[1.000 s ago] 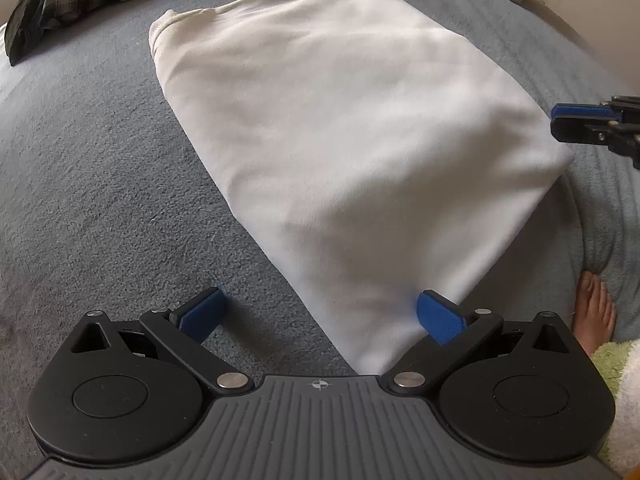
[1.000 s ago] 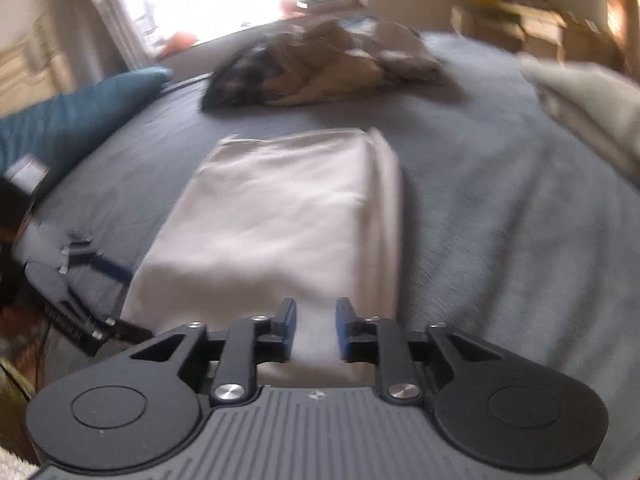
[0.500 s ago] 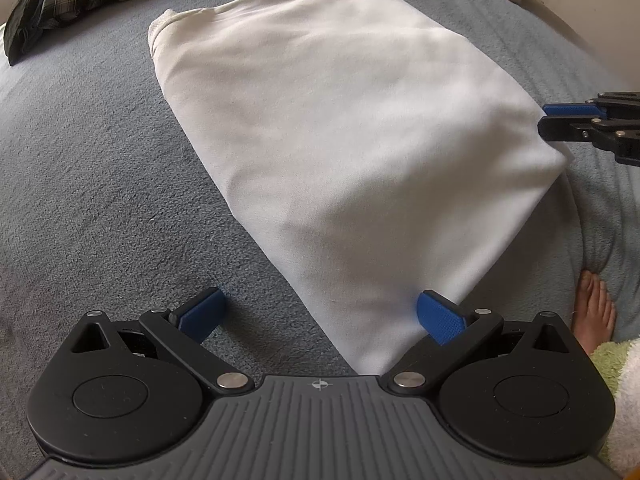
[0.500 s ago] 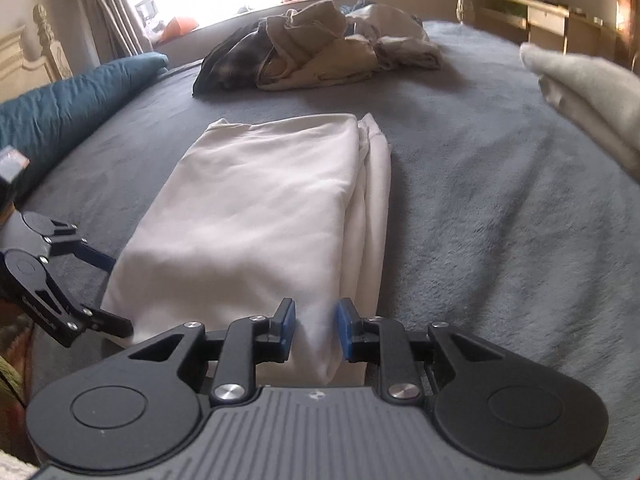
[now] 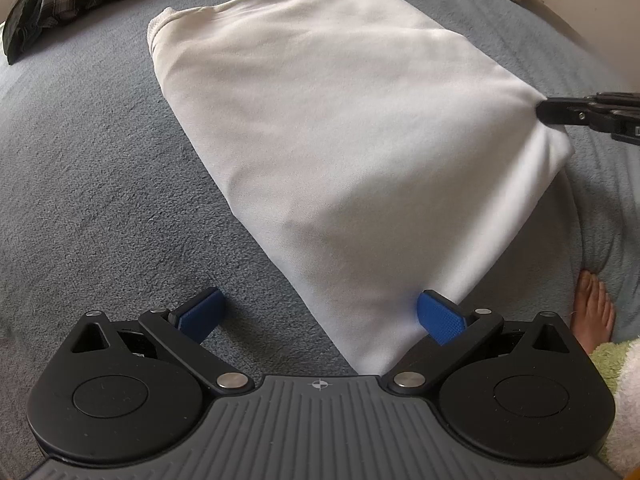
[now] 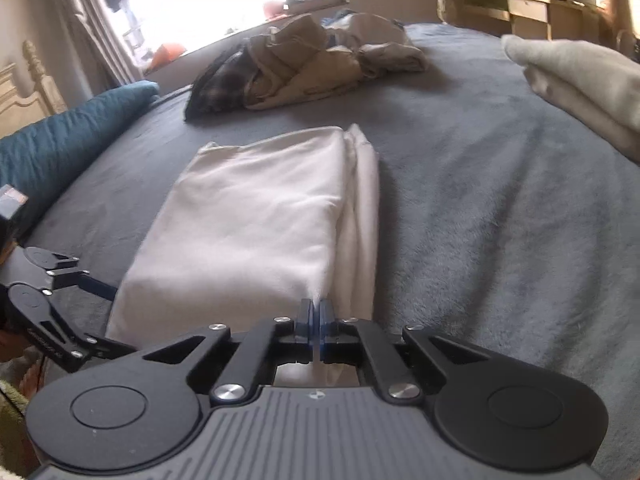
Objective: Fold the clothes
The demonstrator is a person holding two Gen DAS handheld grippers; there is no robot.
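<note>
No legible writing is seen. The right gripper (image 6: 319, 330), apart half a second ago, is now clamped on the near corner of the folded white garment (image 6: 256, 216) lying on the grey bedspread (image 6: 500, 220). The left gripper (image 5: 320, 314) is held wide apart astride the other near corner. A clothes pile (image 6: 304, 68) is fully shown only in the right view.

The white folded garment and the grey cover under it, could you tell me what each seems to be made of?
White garment: looks like soft, matte knit, perhaps cotton jersey; smooth with gentle creases where the right gripper pinches it. Grey cover: a fuzzy fleece or plush, to judge by its short nap and brushed streaks.
</note>
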